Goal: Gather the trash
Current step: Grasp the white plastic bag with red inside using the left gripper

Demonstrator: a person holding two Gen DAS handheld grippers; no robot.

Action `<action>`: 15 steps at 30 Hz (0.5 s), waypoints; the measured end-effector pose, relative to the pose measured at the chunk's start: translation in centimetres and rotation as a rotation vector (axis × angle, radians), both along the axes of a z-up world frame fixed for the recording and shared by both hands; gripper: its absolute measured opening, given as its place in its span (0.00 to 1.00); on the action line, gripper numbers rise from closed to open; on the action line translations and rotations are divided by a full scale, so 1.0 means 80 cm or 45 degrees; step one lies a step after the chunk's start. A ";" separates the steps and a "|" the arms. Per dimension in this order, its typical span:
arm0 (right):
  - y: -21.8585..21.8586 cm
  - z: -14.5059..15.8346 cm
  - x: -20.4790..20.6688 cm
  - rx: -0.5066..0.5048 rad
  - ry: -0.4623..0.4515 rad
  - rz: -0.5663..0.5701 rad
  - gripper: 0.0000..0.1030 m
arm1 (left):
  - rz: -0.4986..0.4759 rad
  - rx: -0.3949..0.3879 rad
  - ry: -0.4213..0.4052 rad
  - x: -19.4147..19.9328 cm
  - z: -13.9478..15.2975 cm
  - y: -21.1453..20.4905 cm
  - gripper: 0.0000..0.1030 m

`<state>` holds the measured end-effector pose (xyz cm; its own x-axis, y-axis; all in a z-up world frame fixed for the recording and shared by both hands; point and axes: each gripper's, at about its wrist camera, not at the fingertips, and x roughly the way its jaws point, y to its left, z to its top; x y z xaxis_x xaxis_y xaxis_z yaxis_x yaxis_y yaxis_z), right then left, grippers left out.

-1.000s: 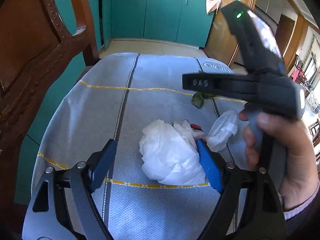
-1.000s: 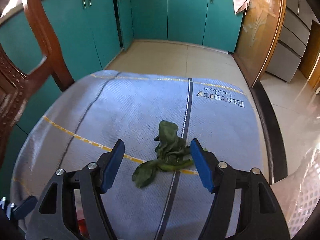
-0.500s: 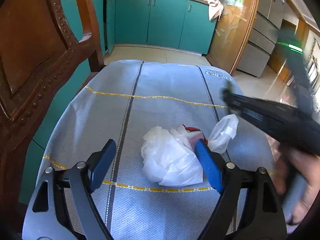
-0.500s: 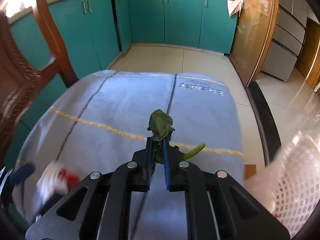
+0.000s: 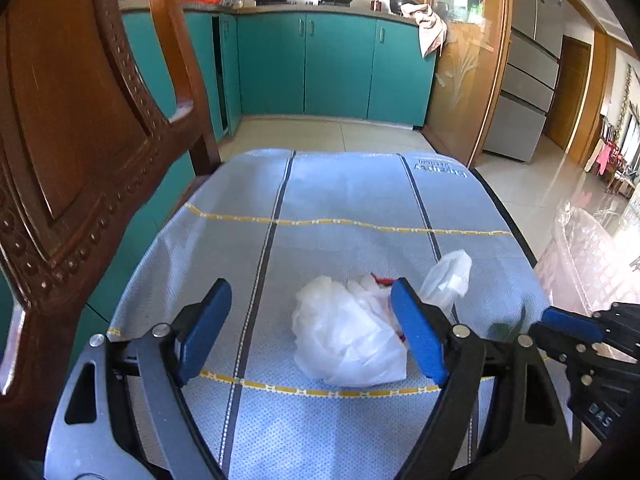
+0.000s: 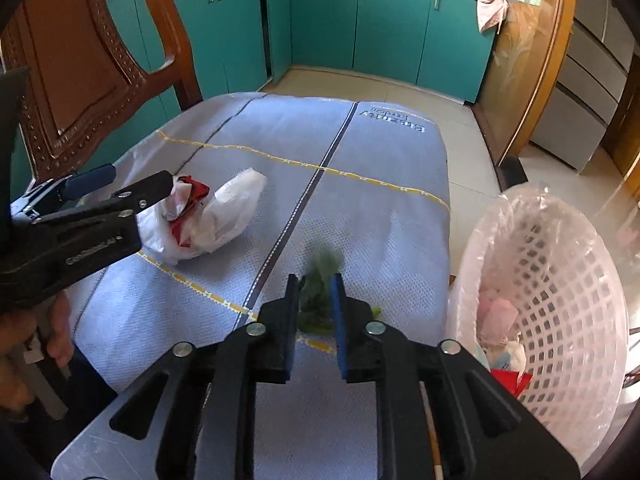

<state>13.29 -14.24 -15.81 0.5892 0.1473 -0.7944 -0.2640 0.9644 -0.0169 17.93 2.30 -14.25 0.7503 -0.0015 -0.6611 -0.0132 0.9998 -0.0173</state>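
Observation:
My right gripper (image 6: 315, 280) is shut on a wilted bunch of green leaves (image 6: 325, 259), held just above the blue-grey tablecloth (image 6: 372, 208) near its right edge. In the left wrist view that gripper (image 5: 568, 330) shows at the right with a bit of leaf (image 5: 507, 328) at its tip. A crumpled white plastic bag (image 5: 344, 340) with a red wrapper (image 6: 196, 192) inside lies on the cloth. My left gripper (image 5: 312, 296) hovers open just in front of the bag, and the right pad overlaps the bag's edge. From the right wrist, the left gripper (image 6: 136, 178) is at the left beside the bag (image 6: 224, 212).
A white lattice basket (image 6: 568, 280) lined with clear plastic stands off the table's right side and holds several scraps of trash. A carved wooden chair (image 5: 80, 140) stands at the left. Teal cabinets (image 5: 336, 64) and tiled floor lie beyond the table.
The right gripper closed on the green leaves, lifted them off the cloth and carried them right, beside the basket. The left gripper stayed open by the bag and tilted up slightly.

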 end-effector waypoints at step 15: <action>-0.024 0.019 -0.038 0.028 -0.086 -0.085 0.39 | 0.162 -0.075 -0.076 -0.007 0.013 0.040 0.81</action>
<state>10.25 -16.15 -14.27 0.6506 0.1225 -0.7494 -0.1979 0.9802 -0.0116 17.36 5.50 -13.21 0.7848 0.0586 -0.6170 -0.1369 0.9873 -0.0804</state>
